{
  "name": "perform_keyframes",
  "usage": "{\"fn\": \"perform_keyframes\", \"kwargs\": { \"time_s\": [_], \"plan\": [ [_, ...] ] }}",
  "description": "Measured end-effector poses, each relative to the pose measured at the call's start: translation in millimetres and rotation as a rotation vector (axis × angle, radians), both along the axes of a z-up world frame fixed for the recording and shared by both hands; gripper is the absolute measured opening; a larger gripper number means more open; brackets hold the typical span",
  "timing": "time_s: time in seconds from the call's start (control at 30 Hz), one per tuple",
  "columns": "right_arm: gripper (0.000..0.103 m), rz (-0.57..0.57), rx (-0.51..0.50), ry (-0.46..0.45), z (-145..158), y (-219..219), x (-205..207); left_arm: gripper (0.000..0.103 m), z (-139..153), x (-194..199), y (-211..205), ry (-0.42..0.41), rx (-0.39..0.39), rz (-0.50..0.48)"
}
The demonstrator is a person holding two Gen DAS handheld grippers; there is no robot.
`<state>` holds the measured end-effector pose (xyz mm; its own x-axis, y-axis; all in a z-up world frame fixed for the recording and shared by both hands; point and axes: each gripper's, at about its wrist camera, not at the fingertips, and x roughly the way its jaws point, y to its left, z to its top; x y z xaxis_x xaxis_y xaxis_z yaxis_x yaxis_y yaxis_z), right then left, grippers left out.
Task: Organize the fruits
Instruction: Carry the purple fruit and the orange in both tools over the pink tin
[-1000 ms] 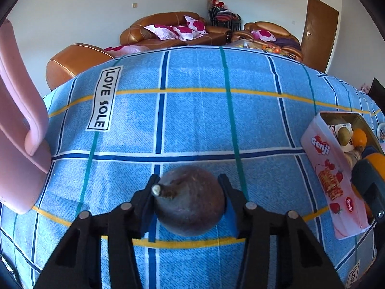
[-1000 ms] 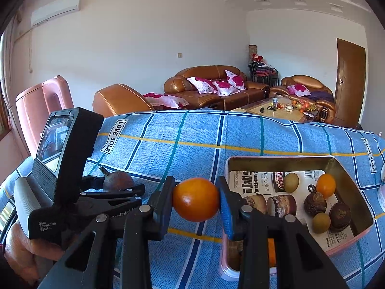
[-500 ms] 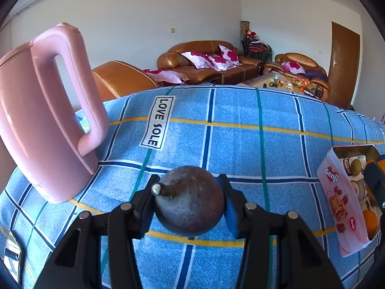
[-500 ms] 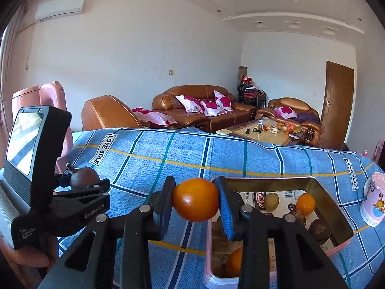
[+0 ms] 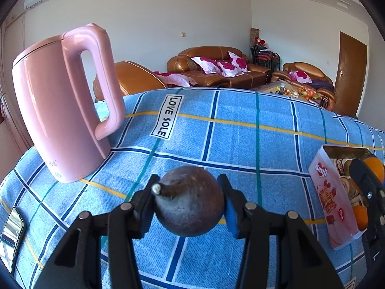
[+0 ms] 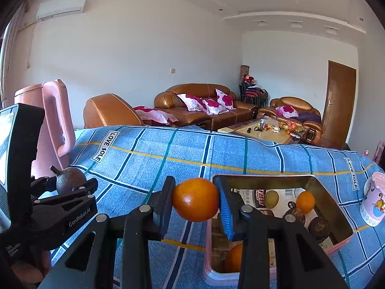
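Left gripper (image 5: 190,202), jaws clamping a dark mangosteen (image 5: 190,201), swings toward the pink kettle (image 5: 60,106); right gripper (image 6: 196,203) pinches an orange (image 6: 195,202) beside the fruit tin (image 6: 334,192), sorting unfinished.

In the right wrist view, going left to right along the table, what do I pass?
Pink kettle → dark brown fruit in the left gripper → orange in the right gripper → pink tin of fruit → pink cartoon cup.

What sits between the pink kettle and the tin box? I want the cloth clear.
Left wrist view: only bare checked cloth lies between pink kettle and tin box.
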<state>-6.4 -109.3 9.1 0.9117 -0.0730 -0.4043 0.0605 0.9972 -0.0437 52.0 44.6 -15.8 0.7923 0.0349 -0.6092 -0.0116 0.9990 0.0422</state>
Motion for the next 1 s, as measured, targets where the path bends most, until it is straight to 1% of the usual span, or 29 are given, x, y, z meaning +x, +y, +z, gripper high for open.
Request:
{"fn": "perform_keyframes", "kwargs": {
  "time_s": [0.4,1.0],
  "plan": [
    [0.037,0.001,-0.011,0.009,0,-15,-16,0.050,3,-18,-26,-0.010,0.023,-0.026],
    [0.037,-0.064,-0.038,0.003,4,-71,-32,0.050,3,-37,-74,-0.010,0.027,-0.095]
  ]
}}
